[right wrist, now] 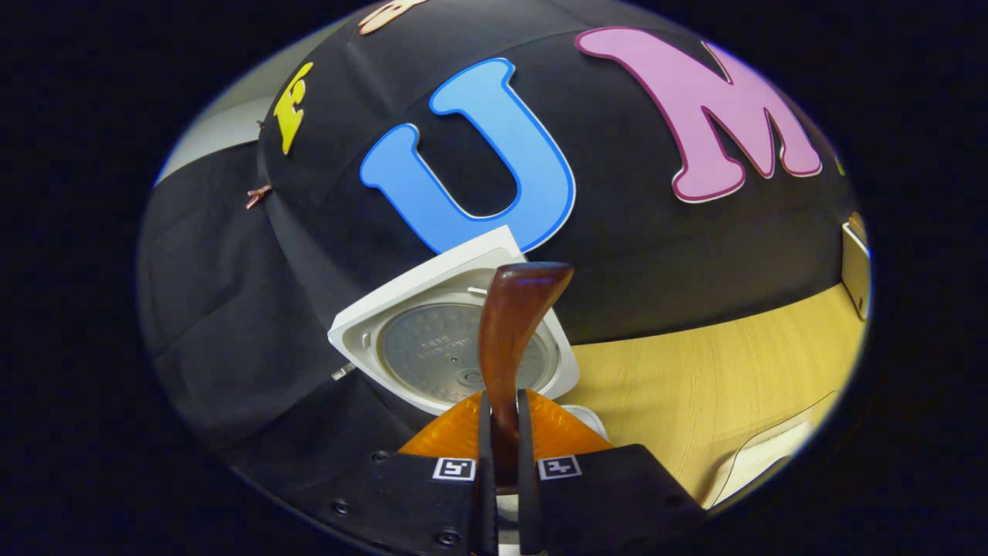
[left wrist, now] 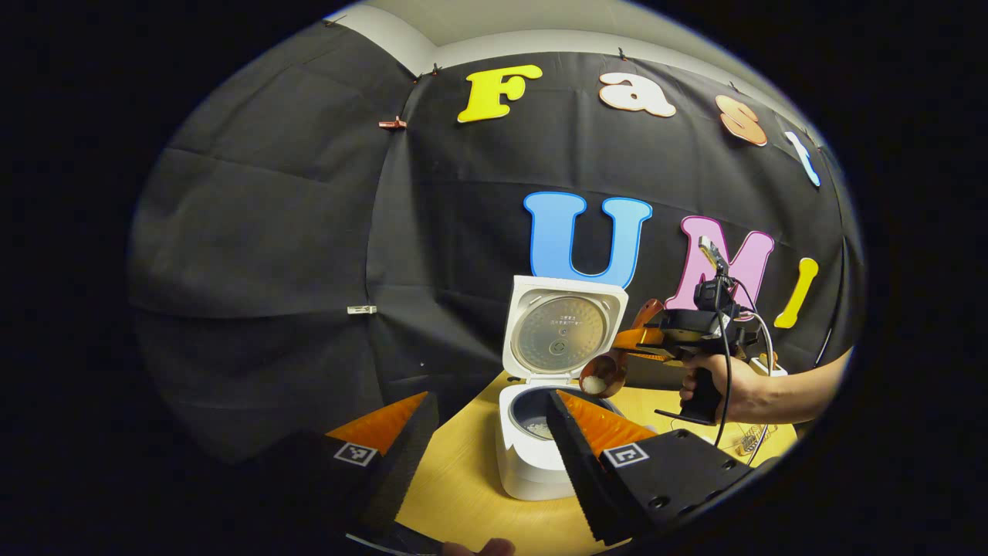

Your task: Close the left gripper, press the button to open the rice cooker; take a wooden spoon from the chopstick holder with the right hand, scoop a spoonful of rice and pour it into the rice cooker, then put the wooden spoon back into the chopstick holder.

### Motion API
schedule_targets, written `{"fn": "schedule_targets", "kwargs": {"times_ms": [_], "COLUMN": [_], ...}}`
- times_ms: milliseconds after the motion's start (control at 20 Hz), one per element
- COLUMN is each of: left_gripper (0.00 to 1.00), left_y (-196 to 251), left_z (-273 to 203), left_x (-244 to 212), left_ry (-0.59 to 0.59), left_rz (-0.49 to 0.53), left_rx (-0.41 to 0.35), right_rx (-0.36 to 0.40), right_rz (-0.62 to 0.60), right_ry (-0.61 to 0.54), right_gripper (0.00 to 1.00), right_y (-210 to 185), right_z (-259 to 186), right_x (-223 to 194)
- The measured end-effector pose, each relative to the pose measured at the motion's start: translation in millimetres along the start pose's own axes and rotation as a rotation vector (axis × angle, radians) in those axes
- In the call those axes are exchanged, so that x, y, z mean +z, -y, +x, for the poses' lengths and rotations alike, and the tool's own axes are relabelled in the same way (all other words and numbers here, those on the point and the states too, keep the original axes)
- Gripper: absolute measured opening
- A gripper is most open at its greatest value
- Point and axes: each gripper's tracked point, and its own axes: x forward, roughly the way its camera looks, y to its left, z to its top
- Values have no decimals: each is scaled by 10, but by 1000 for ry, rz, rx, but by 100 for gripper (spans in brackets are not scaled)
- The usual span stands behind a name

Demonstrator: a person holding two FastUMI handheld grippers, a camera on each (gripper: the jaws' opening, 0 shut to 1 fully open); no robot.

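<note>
The white rice cooker (left wrist: 532,463) stands on the wooden table with its lid (left wrist: 562,332) raised upright, and a little rice (left wrist: 538,425) lies in its pot. My left gripper (left wrist: 488,398) hovers open in front of it, holding nothing. A hand holds my right gripper (left wrist: 637,344) to the right of the cooker. It is shut on the brown wooden spoon, whose bowl (left wrist: 600,376) carries white rice just above the pot's right rim. In the right gripper view, my right gripper (right wrist: 504,398) pinches the spoon's handle (right wrist: 509,332) in front of the cooker lid (right wrist: 432,347).
The yellow wooden table (left wrist: 463,494) runs right past the cooker. A small metal wire thing (left wrist: 745,442) and a white box (left wrist: 768,367) sit near its right edge behind the hand. A pale rim (right wrist: 764,455) shows at the lower right of the right gripper view.
</note>
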Motion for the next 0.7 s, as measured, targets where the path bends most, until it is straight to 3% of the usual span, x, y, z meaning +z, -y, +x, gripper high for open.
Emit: {"fn": "schedule_targets", "kwargs": {"times_ms": [700], "left_gripper": [93], "left_y": [-200], "left_z": [75], "left_x": [-107], "left_ry": [-10], "left_rz": [-34], "left_rx": [27], "right_rx": [94], "right_rz": [-567], "right_ry": [-12], "right_gripper": [14], "right_y": [-524], "right_z": [93], "right_x": [-294]}}
